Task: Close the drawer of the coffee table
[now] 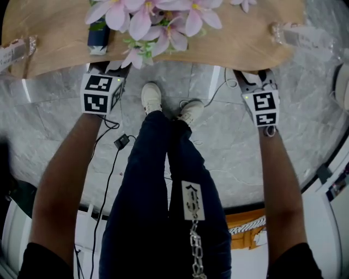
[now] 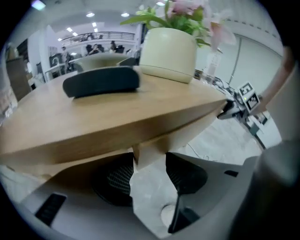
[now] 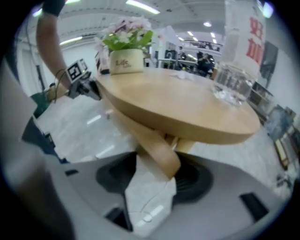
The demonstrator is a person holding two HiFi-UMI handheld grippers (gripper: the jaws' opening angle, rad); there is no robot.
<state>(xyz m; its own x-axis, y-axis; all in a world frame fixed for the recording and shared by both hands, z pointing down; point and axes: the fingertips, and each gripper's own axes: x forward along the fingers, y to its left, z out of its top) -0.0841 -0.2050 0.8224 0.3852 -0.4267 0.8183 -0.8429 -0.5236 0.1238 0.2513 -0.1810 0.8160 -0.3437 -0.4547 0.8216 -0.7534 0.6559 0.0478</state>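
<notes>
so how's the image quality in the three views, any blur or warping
Head view: evenly lit and fairly sharp, pink flowers slightly washed out at the top. Left gripper view: strong fisheye, dark corners, the wooden tabletop bowed, close foreground soft. Right gripper view: same fisheye, ceiling lights glaring, foreground smeared.

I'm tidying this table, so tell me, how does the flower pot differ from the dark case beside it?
The flower pot is cream and round; the dark case is near black and oblong. The flower pot stands tall and holds pink flowers; the dark case lies low and flat. Both sit on the wooden table.
</notes>
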